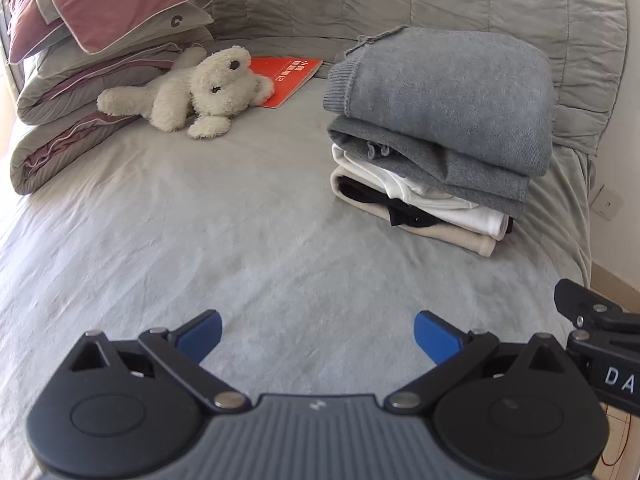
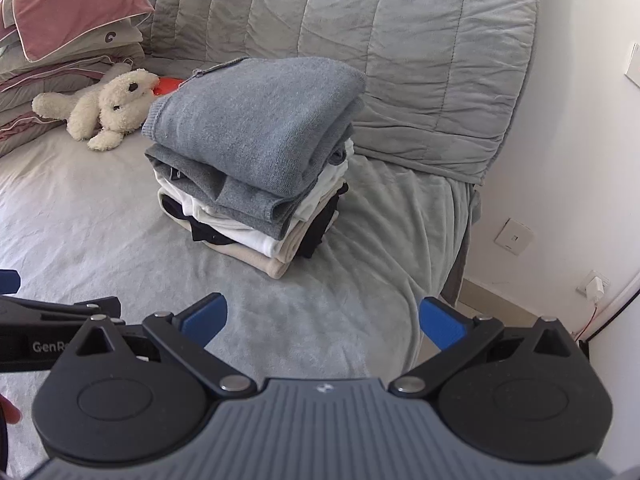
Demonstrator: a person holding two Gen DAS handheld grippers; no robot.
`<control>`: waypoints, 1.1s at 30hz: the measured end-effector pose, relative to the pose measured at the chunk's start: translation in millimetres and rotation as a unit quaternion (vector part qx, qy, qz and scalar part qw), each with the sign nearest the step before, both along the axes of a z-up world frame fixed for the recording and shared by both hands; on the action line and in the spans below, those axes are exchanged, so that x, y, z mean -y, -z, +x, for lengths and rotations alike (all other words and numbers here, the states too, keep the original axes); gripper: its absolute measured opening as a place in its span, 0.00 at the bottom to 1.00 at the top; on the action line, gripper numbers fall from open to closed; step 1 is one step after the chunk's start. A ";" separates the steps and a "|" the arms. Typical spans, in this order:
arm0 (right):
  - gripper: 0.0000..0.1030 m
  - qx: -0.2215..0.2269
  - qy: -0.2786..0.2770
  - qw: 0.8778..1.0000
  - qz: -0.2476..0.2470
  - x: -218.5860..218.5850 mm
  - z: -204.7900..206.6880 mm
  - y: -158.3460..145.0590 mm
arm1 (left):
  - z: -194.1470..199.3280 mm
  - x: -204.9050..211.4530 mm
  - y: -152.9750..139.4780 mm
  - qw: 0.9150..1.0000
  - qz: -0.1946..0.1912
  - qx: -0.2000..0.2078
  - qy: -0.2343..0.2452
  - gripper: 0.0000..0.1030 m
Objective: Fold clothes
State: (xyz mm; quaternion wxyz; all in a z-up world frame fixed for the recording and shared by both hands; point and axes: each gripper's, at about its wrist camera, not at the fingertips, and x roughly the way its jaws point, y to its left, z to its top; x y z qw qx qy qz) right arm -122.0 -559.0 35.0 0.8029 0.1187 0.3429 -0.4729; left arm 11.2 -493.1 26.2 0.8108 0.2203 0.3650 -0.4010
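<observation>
Left gripper (image 1: 318, 334) spread wide, empty; right gripper (image 2: 323, 320) likewise, empty; folded clothes stack (image 1: 436, 136) on bed (image 1: 160, 220), at one o'clock from left, twelve from right; right nearer; long axis ten-to-four

The left gripper (image 1: 318, 336) hangs over the grey bed (image 1: 240, 240), its blue fingers (image 1: 438, 336) wide apart with nothing between them. Ahead to the right stands a stack of folded clothes (image 1: 432, 140), a grey sweater (image 1: 448, 92) on top. A white plush toy (image 1: 200, 88) lies partly on a red book (image 1: 288, 80), beside piled bedding (image 1: 92, 56). The right gripper (image 1: 600, 340) shows at the right edge.
</observation>
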 end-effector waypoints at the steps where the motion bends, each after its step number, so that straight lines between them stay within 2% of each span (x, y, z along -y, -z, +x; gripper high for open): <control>1: 1.00 0.001 -0.001 1.000 0.000 -0.5 -0.1 -0.3 | 0.3 -0.3 0.2 1.000 0.000 -0.001 0.000 0.99; 6: 1.00 0.012 -0.006 1.000 0.007 -0.6 -1.1 -0.8 | 0.8 -1.8 -0.1 1.000 0.001 -0.003 0.001 0.99; 33: 1.00 0.009 0.004 1.000 0.002 -0.9 -0.9 -0.2 | 1.2 0.1 0.7 1.000 0.005 0.004 0.006 0.99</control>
